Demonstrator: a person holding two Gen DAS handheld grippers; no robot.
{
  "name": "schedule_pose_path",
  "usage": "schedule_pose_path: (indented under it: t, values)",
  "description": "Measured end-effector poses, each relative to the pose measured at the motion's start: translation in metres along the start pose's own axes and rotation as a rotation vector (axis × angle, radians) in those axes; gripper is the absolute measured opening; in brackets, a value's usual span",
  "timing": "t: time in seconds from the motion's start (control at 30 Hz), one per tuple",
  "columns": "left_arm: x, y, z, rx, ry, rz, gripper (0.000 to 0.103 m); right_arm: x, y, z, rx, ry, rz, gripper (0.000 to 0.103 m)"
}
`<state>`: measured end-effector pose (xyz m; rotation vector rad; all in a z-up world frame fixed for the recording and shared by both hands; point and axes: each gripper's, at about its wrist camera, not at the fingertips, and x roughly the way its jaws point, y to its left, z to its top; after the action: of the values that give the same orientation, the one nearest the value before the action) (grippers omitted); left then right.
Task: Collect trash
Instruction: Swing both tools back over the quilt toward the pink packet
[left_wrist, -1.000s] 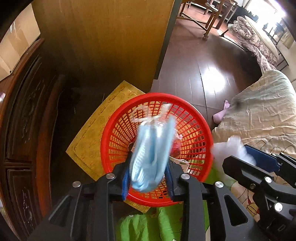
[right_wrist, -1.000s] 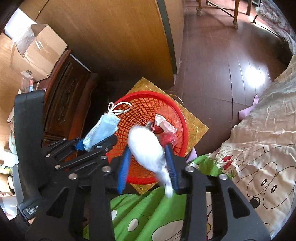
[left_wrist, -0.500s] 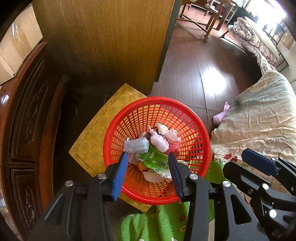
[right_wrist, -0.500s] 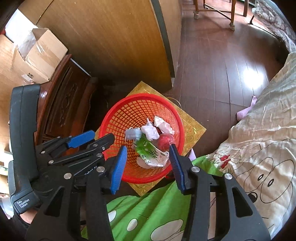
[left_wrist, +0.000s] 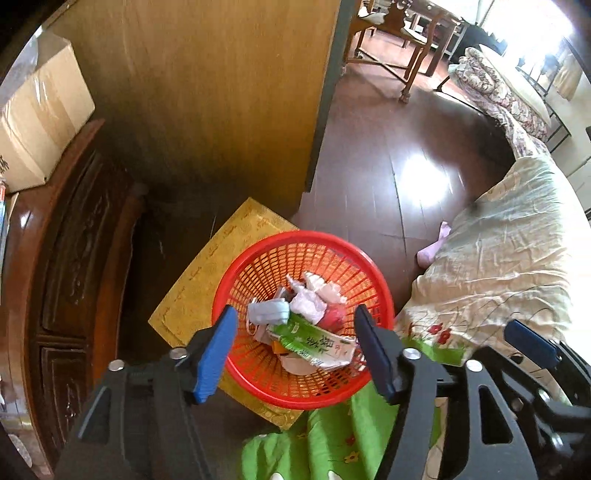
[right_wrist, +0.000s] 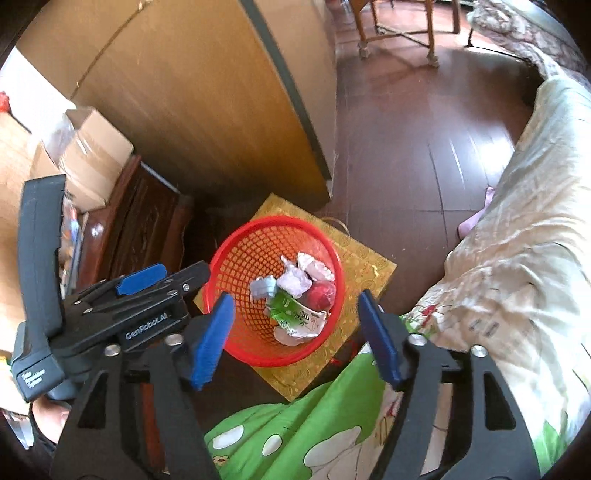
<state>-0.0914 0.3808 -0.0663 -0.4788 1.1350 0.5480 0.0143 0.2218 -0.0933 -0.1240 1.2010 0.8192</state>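
A red mesh basket (left_wrist: 258, 384) (right_wrist: 236, 339) stands on the floor on a yellow mat (left_wrist: 192, 291) (right_wrist: 362, 269). It holds a blue face mask (left_wrist: 269, 312) (right_wrist: 263, 287), crumpled white tissue (left_wrist: 308, 302) (right_wrist: 293, 282), a green wrapper (left_wrist: 314, 341) (right_wrist: 291, 314) and a red piece (left_wrist: 334, 315) (right_wrist: 320, 295). My left gripper (left_wrist: 295, 354) is open and empty above the basket's near rim; it also shows at the left of the right wrist view (right_wrist: 162, 280). My right gripper (right_wrist: 295, 332) is open and empty above the basket, with its blue pad (left_wrist: 530, 341) at the right edge of the left wrist view.
A dark carved wooden cabinet (left_wrist: 66, 266) with cardboard boxes (left_wrist: 40, 114) on top stands left of the basket. A wooden panel (left_wrist: 207, 92) rises behind it. A bed with cream bedding (left_wrist: 509, 251) and a green blanket (right_wrist: 314, 424) lies right and below. Dark wooden floor (left_wrist: 399, 155) stretches beyond.
One second ago my left gripper held the blue mask and my right held white tissue. Both opened; mask and tissue now lie in the basket. Both grippers have risen and opened wider.
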Motion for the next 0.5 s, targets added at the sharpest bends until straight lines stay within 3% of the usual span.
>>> schedule_pose_path:
  t: [0.13,0.33,0.5]
  values:
    - [-0.017,-0.021,0.003,0.032,-0.032,-0.012,0.075,-0.04,-0.01,-0.006,-0.009,-0.078,0.018,0.076]
    - [-0.044,-0.066,0.007,0.101,-0.087,-0.039,0.086,-0.116,-0.049,-0.023,0.011,-0.246,-0.028,0.08]
    - [-0.057,-0.115,0.004,0.173,-0.104,-0.064,0.087,-0.167,-0.109,-0.037,0.094,-0.344,-0.161,0.084]
